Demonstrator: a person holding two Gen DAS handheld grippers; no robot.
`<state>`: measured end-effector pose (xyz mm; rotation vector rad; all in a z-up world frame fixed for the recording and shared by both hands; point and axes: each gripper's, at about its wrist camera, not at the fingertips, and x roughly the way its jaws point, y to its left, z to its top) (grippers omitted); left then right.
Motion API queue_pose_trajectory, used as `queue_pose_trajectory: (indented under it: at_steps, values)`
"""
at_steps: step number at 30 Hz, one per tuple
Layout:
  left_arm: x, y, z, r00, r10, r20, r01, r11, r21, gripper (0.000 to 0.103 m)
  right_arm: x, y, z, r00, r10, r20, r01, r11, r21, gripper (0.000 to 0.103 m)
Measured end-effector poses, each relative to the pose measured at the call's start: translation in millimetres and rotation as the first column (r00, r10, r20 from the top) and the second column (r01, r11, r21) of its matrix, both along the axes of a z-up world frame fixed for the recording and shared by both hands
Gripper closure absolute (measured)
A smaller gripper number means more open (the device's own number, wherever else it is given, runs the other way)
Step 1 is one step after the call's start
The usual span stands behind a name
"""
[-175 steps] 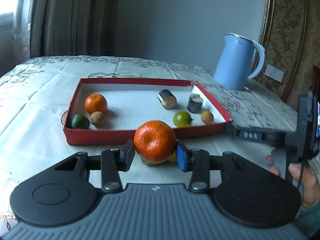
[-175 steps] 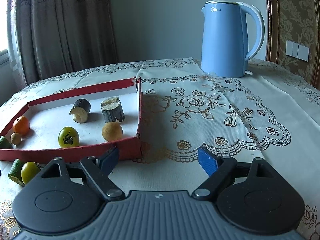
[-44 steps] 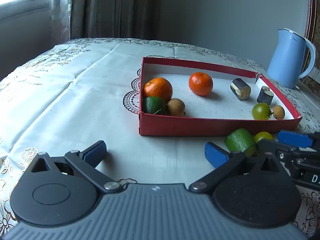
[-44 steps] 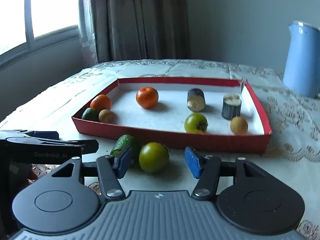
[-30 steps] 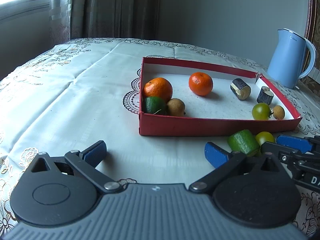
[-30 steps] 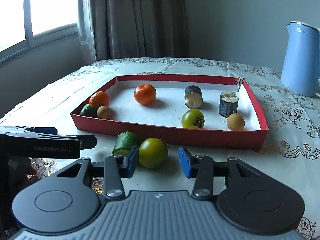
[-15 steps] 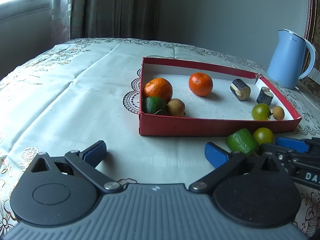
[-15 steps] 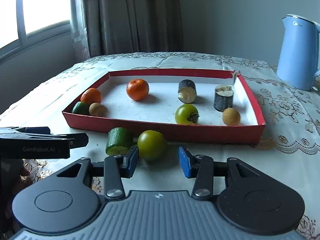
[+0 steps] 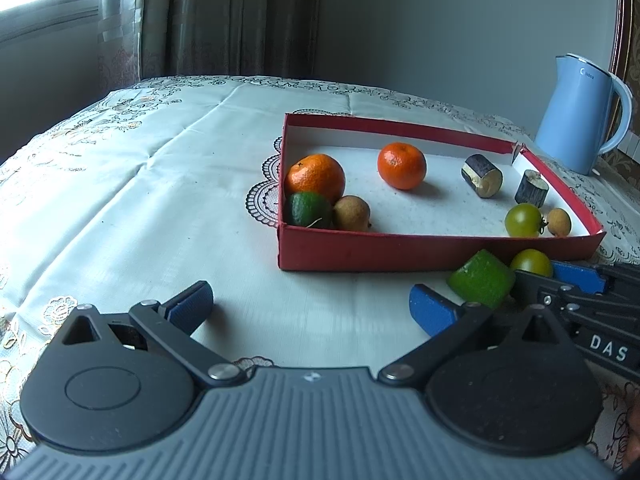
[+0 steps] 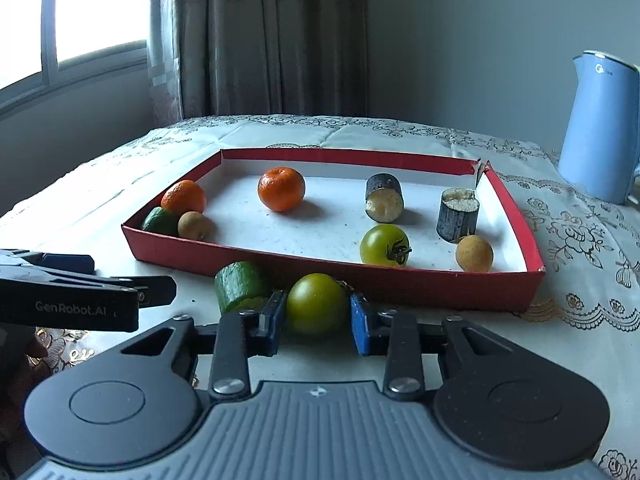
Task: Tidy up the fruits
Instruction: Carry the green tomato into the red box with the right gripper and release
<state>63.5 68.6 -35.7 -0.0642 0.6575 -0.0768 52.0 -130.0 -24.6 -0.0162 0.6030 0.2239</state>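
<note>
before the red tray (image 10: 400,284), the right gripper (image 10: 318,320) has just closed on a green tomato (image 10: 316,308).

Home room: lace tablecloth (image 9: 160,184), heavy curtains (image 10: 272,36), electric kettle (image 9: 576,108).

Glossy green tomato (image 10: 317,309), matt red cardboard tray (image 10: 400,284), lace-patterned cloth tablecloth (image 9: 140,200), smooth blue kettle (image 9: 576,112).

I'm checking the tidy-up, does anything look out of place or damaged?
Two pieces sit outside the red tray on the cloth: a green tomato and a cut green chunk. The tray's far right corner is torn open.
</note>
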Motion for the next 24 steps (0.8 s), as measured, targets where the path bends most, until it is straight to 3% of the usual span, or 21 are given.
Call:
queue_pose_trajectory:
  at_steps: [13,24]
  values:
    - [2,-6,-1,1.000,0.001,-0.011,0.000,0.999,0.044,0.000,-31,-29,22,0.995,-0.059,0.085,0.056,0.998,0.042,0.070]
    - [3,-11,-3,1.000,0.000,-0.020,0.001,0.997,0.083,0.000,-28,-49,35,0.988,-0.098,0.121,0.091,0.994,0.059,0.070]
